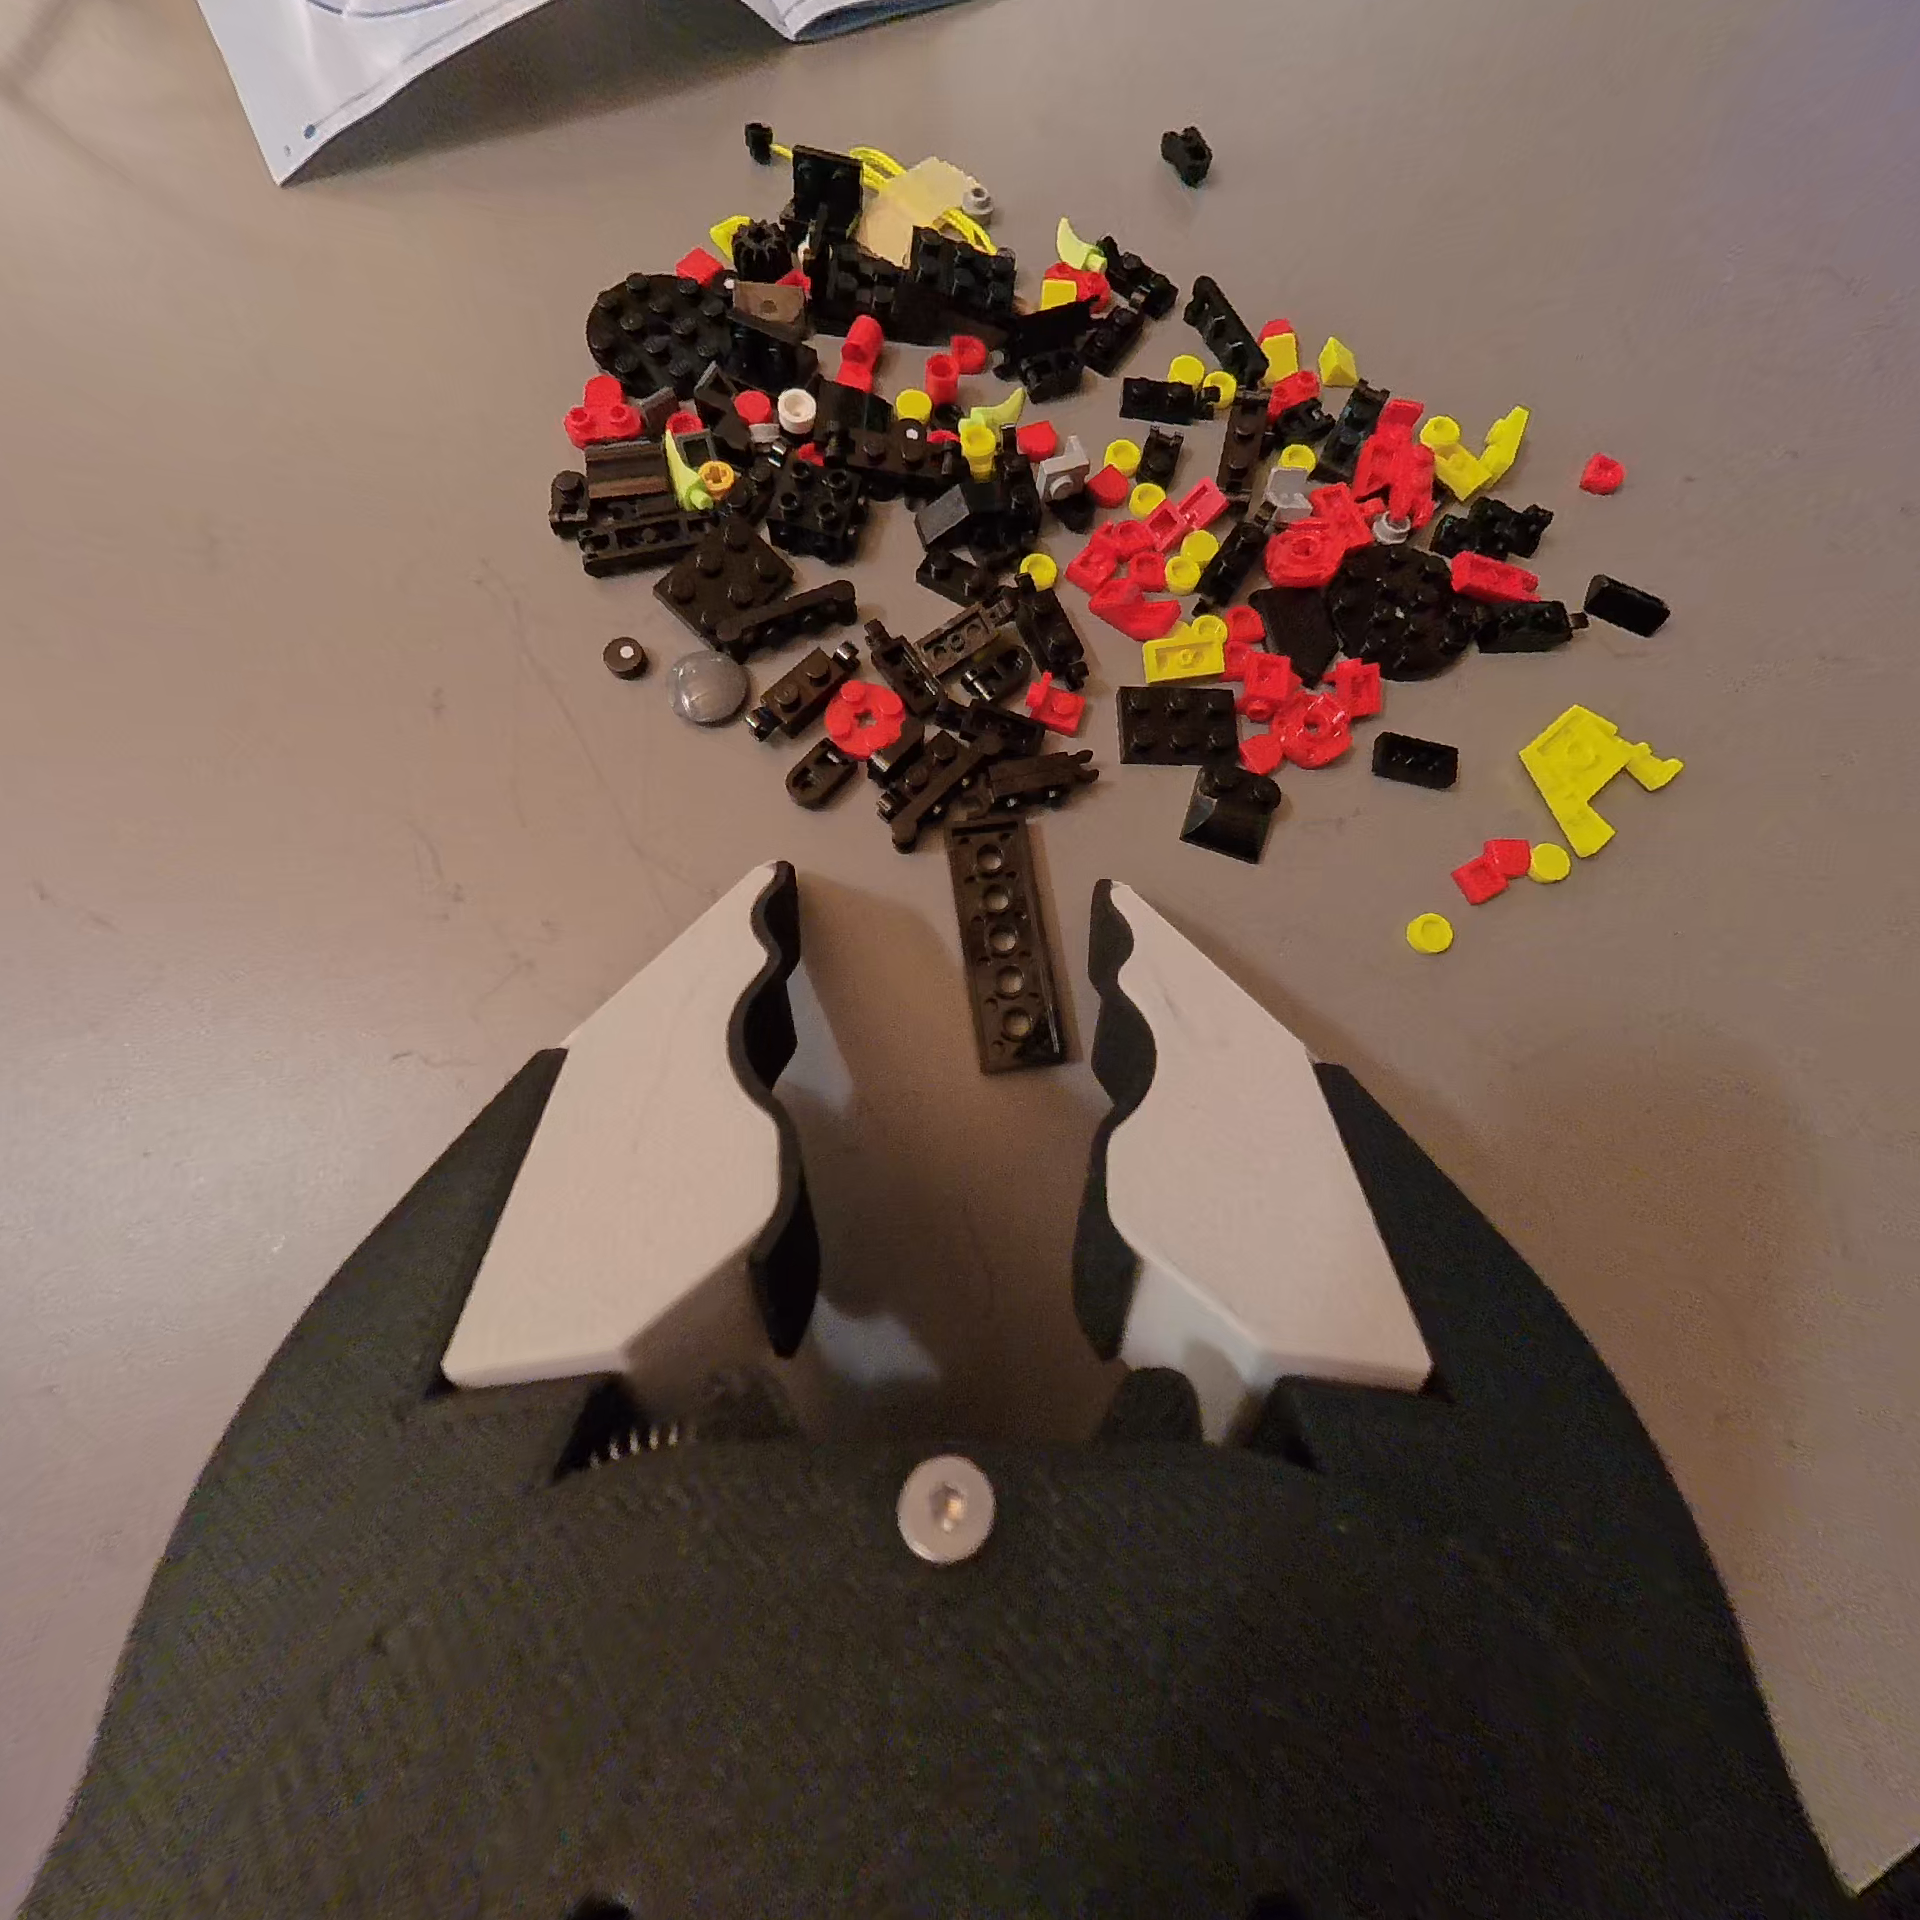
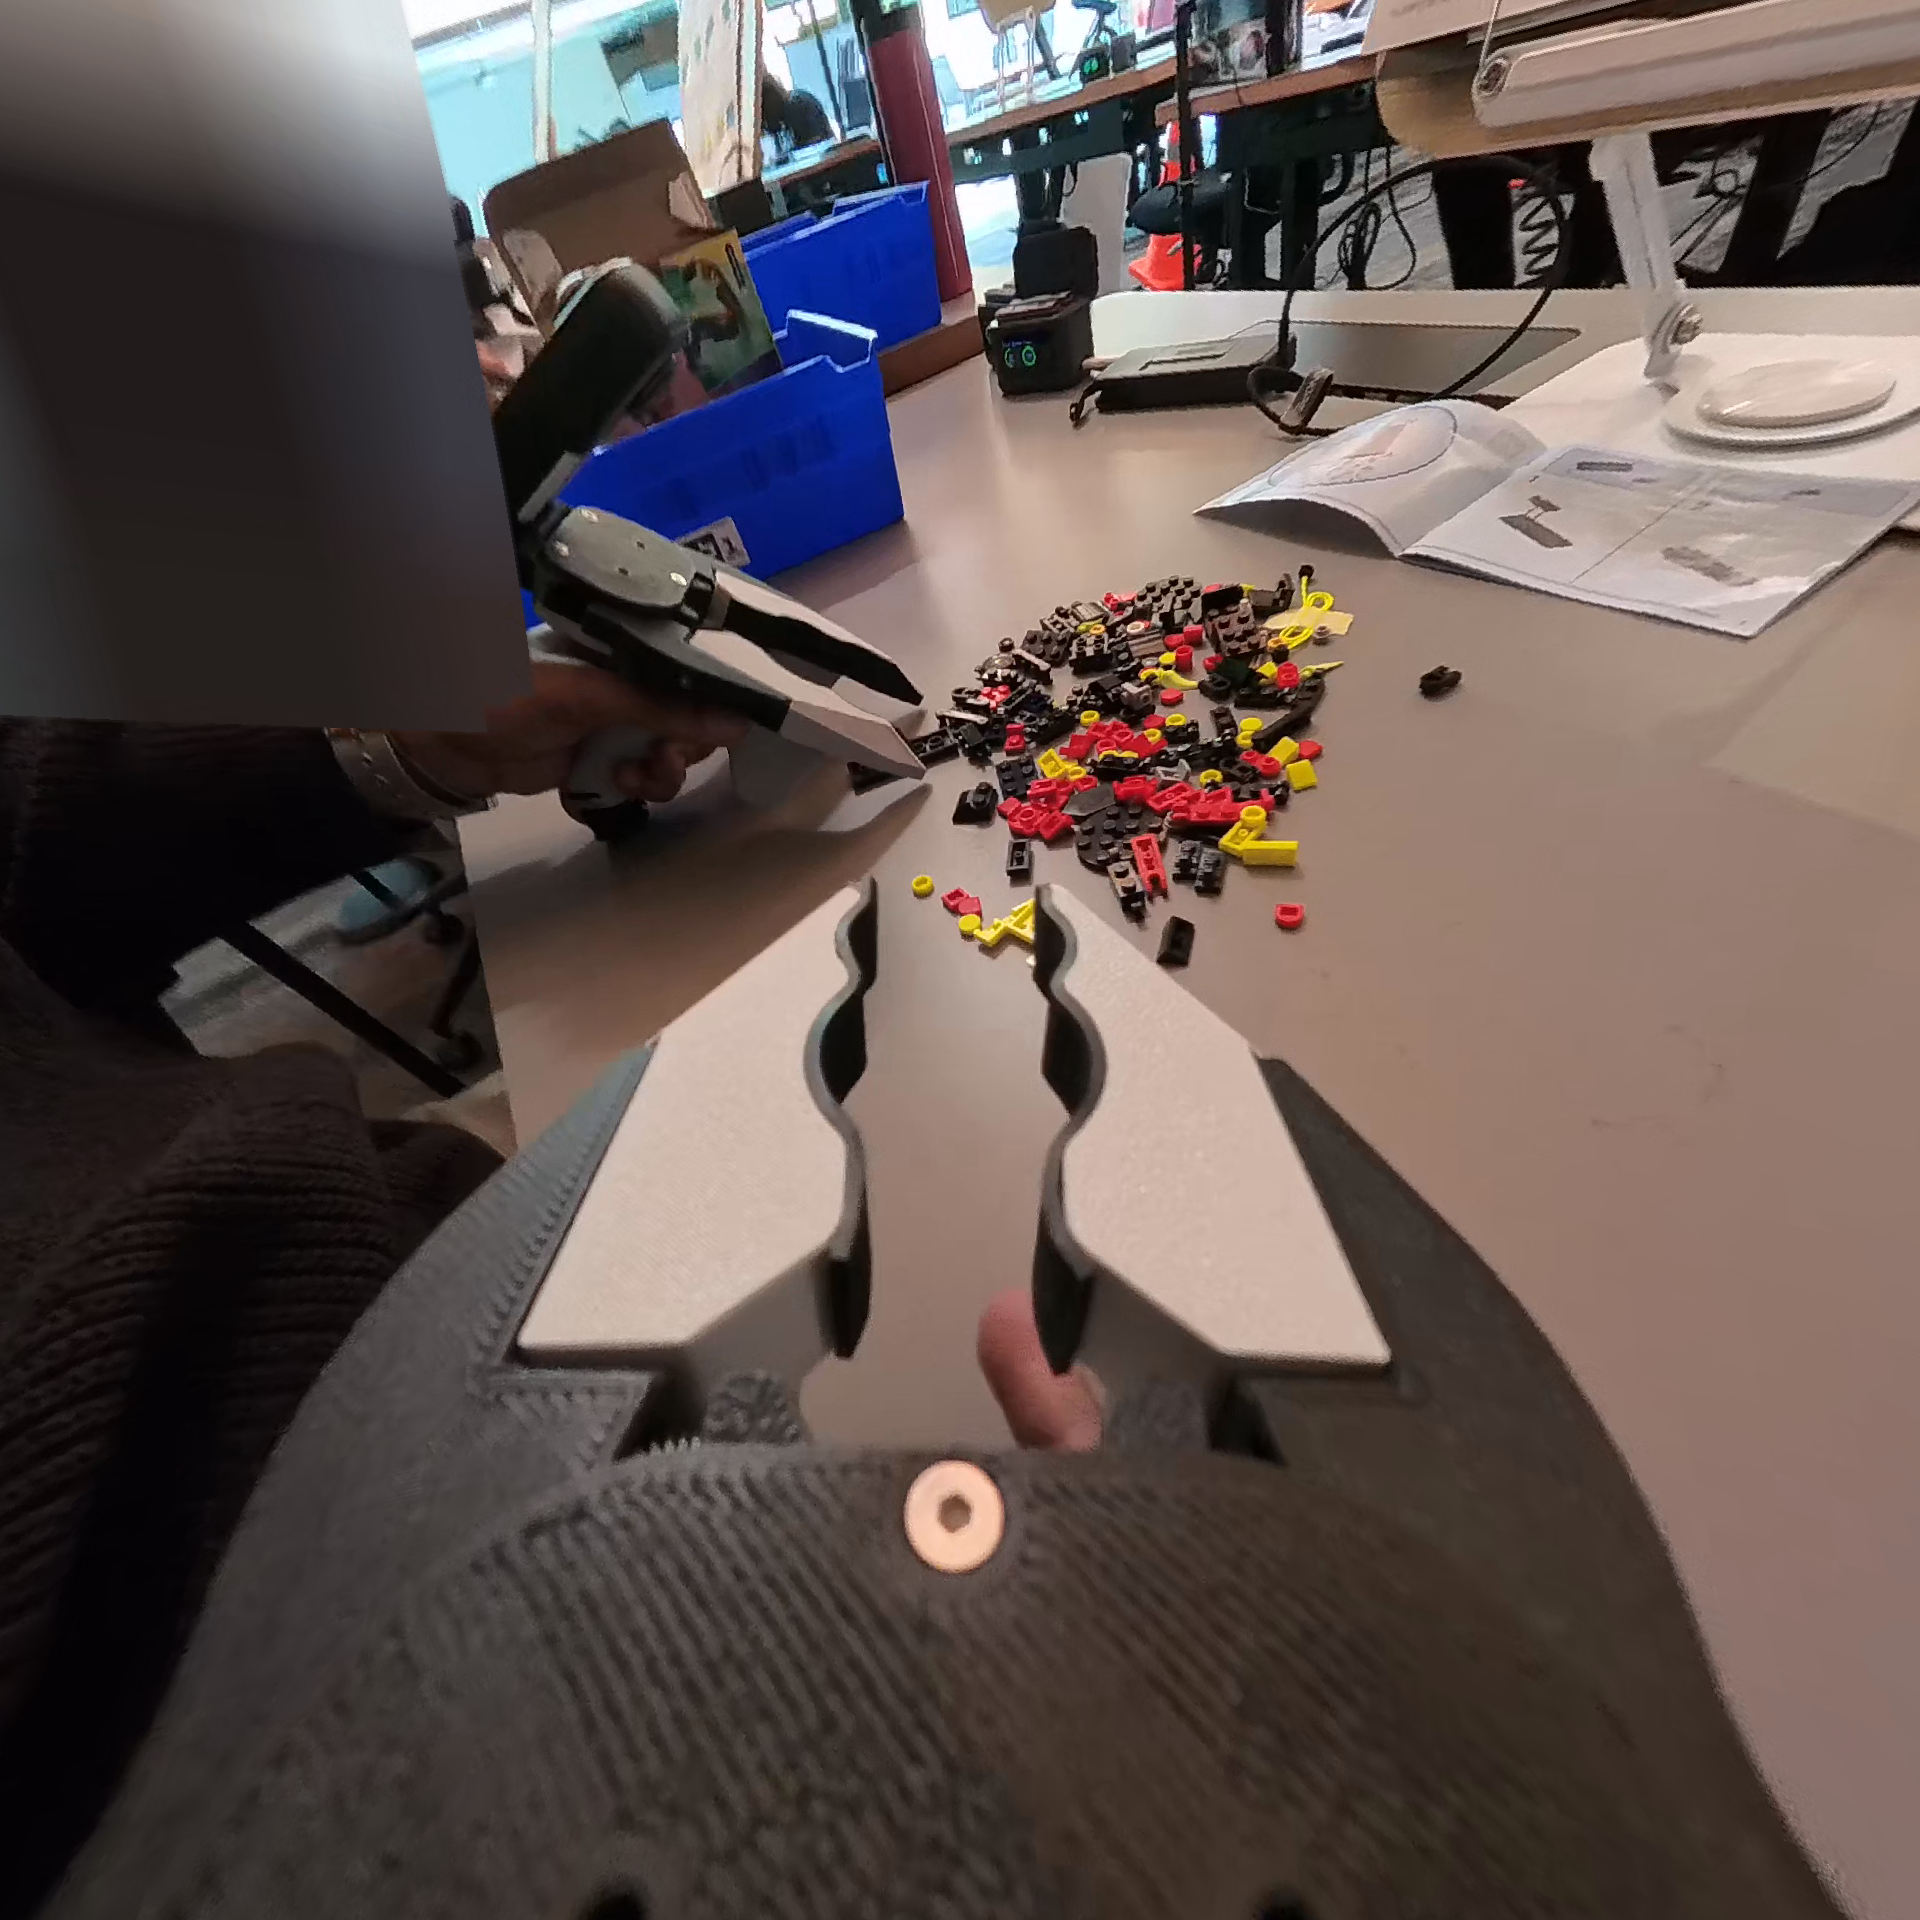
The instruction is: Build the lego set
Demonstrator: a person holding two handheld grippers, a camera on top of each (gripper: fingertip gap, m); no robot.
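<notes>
A loose pile of small black, red and yellow lego pieces (image 1: 1039,499) lies on the grey table; it also shows in the right wrist view (image 2: 1153,748). A long black plate with holes (image 1: 1006,945) lies flat between the tips of my left gripper (image 1: 940,883), which is open and low over the table. The left gripper also shows in the right wrist view (image 2: 914,732), at the pile's left edge. My right gripper (image 2: 954,902) is open and empty, held above the table short of the pile, near a yellow piece (image 2: 1006,923).
An open instruction booklet (image 2: 1579,509) lies beyond the pile; its corner shows in the left wrist view (image 1: 416,73). Blue bins (image 2: 769,457) stand at the far left. A white lamp base (image 2: 1797,400), cables and a black device (image 2: 1039,343) sit at the back. My hands' fingertips stand some 20 cm from each other.
</notes>
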